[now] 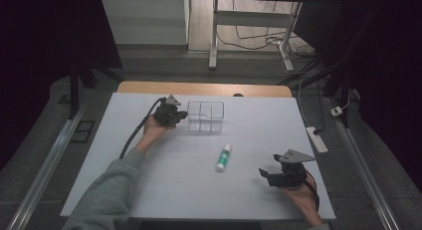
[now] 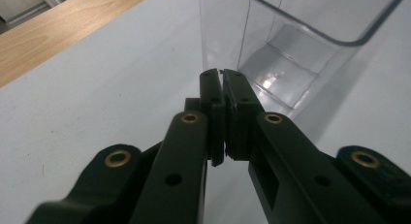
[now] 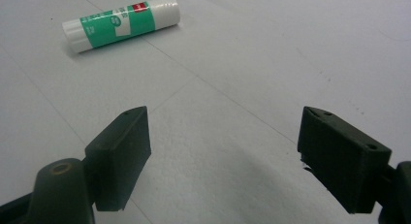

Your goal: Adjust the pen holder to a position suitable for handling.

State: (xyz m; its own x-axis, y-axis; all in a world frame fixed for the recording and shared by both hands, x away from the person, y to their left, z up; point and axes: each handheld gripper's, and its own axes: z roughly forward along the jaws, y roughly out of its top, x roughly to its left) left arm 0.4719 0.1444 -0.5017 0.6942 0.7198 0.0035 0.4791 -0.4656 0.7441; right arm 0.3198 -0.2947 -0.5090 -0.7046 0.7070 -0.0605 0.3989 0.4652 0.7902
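My left gripper [image 2: 223, 76] is clamped on the thin wall of the clear box [image 1: 205, 116] at the table's [image 1: 149, 190] far middle. My right gripper [image 3: 223, 156] is spread wide, holding nothing. The glue stick [image 3: 121, 23] lies flat mid-table, well apart from the box. It's probably light, rigid, smooth and rolls, so I'd pinch across its middle.

Dim room; grey floor [image 1: 149, 65], white table legs [image 1: 214, 36], trailing cables [image 1: 259, 41] behind

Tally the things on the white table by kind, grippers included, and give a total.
Clear plastic organizer box: 1
Green and white glue stick: 1
Black grippers: 2, the left gripper and the right gripper
Total: 4
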